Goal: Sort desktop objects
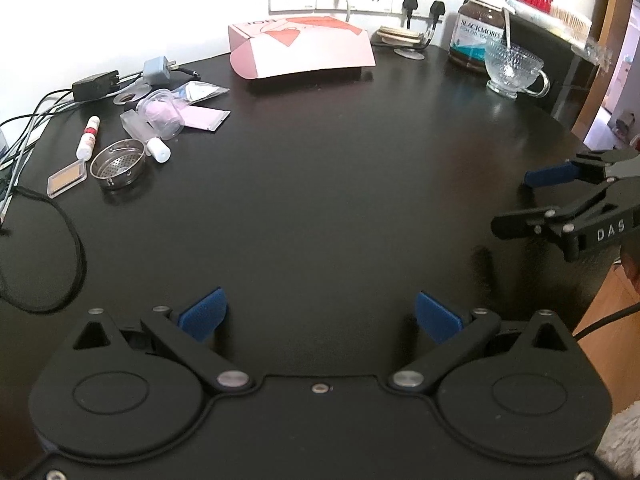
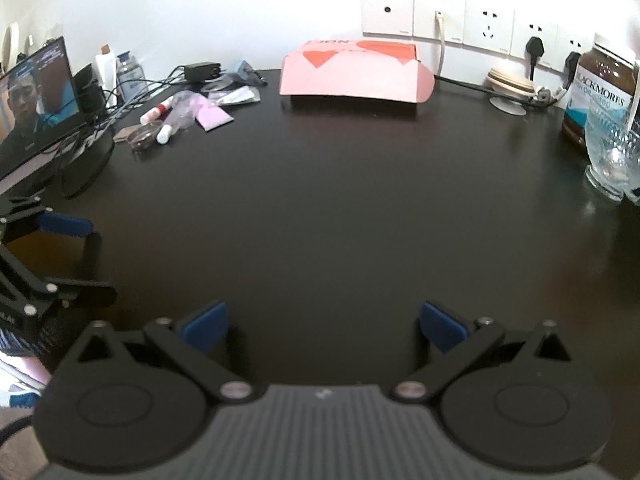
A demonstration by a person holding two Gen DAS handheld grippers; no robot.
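Left wrist view: my left tool (image 1: pixel 320 316) hangs released, blue pads spread wide over bare dark surface (image 1: pixel 320 184), gripping nothing. My right tool (image 2: pixel 324 324) is likewise spread and empty, near the surface's right edge.

As I judge it, the first pick has not begun. The clutter sits by the far left edge, so I'd lead with the left tool, come in low, and straddle one item at a time, starting with a loose outlier rather than the overlapped pile.

The metal strainer basket (image 1: pixel 117 164) stands upright, perforated, just beside a small white cap (image 1: pixel 159 149). A red-banded white tube (image 1: pixel 89 137) lies flat beside it, and a clear plastic cup (image 1: pixel 163 114) lies tipped on pink packets. The pink cardboard box (image 1: pixel 302 49) rests by the far edge, its flap towards me.
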